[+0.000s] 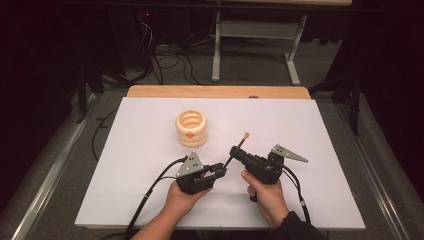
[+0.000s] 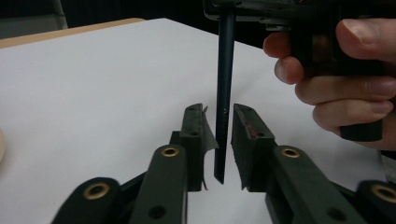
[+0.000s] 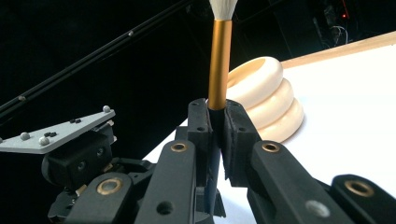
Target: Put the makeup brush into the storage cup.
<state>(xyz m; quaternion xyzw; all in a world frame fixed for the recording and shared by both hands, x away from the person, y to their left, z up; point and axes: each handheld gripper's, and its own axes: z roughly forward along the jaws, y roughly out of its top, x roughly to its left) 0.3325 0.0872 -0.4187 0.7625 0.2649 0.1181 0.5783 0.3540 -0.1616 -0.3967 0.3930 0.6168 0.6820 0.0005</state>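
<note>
The left tongs (image 2: 223, 140), matt black jaws with brass rivets, stand slightly spread around the brush's (image 2: 225, 70) thin dark handle, their ragged pads just clear of it. The right tongs (image 3: 217, 122) pinch the same brush near its smooth golden ferrule, the white bristle tuft pointing toward twelve o'clock. At eleven o'clock from both hands sits a cream holder (image 1: 191, 128) of three stacked rounded rings, on the flat white tabletop (image 1: 310, 130).
</note>
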